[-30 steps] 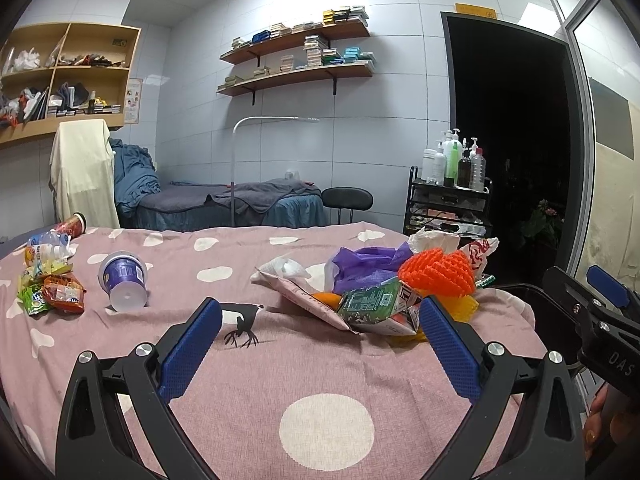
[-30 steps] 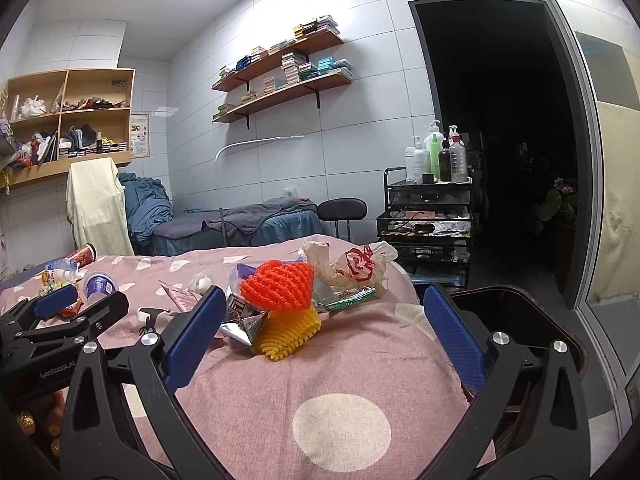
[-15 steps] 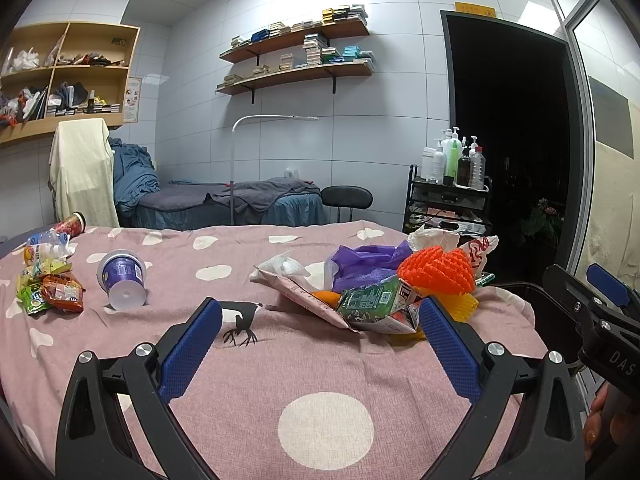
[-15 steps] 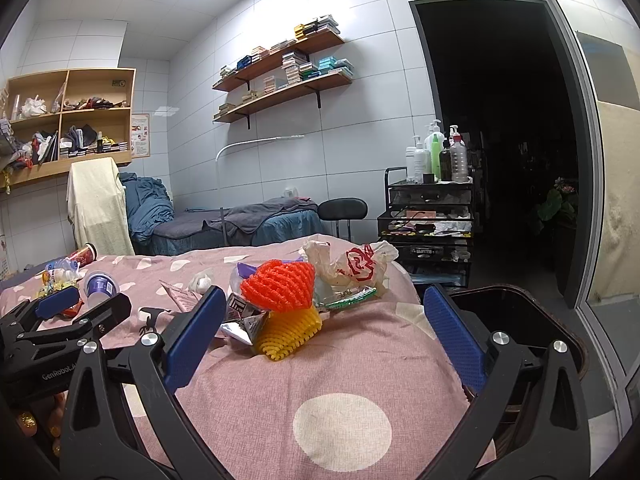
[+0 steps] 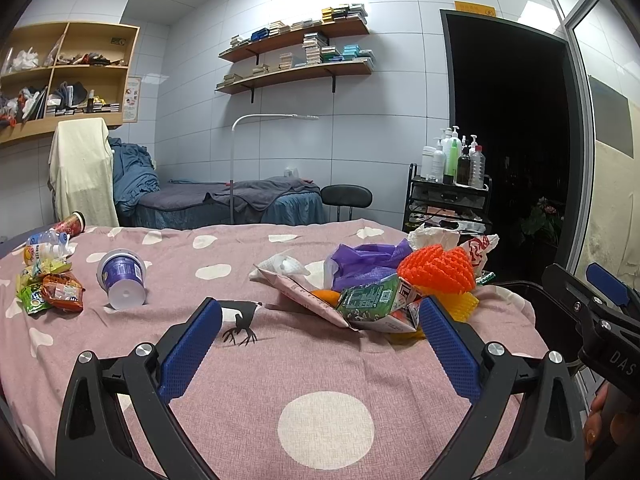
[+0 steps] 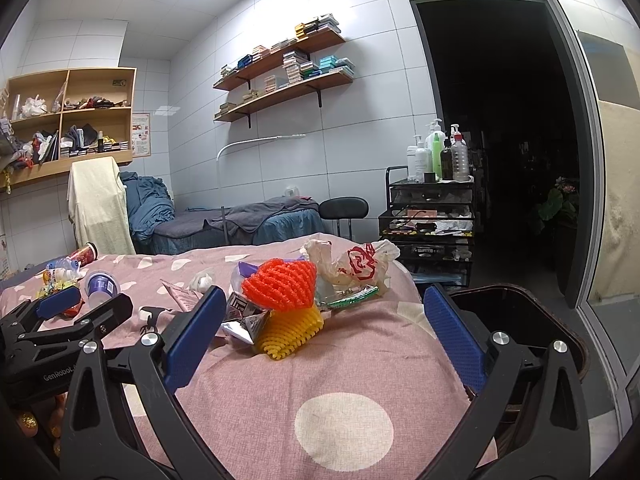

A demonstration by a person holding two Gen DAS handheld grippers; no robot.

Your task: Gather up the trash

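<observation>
Left gripper (image 5: 320,344): I see its blue pads spread wide over the pink spotted cloth (image 5: 280,380), nothing between them; the deer print (image 5: 240,322) sits just past the left pad.
Right gripper (image 6: 320,336): my view shows it equally wide apart and holding nothing, with the trash heap in front of the gap.
Main trash heap: it lies on the cloth toward the table's right side. An orange foam net (image 6: 278,284) rests on top of a yellow foam net (image 6: 290,330), touching it.
Carton: a green drink carton (image 5: 370,296) lies flattened on its side, just left of the orange net, against a pink wrapper (image 5: 308,300).
Bags: a purple plastic bag (image 5: 364,260) sits behind the carton; a white bag with red print (image 6: 356,266) lies crumpled behind the nets.
Second cluster: well apart, at the cloth's far left, I see a purple yogurt cup (image 5: 122,278) tipped on its side, bottom toward me.
Snack wrappers: green and red snack packets (image 5: 50,292) lie beside the cup, with a plastic bottle (image 5: 46,246) and a red cup (image 5: 72,222) behind them.
Bin: a dark bin (image 6: 516,320) stands off the table's right edge, just beyond my right pad, its mouth open.
Each other: the left gripper's frame shows at the left edge of my right view, both side by side.
</observation>
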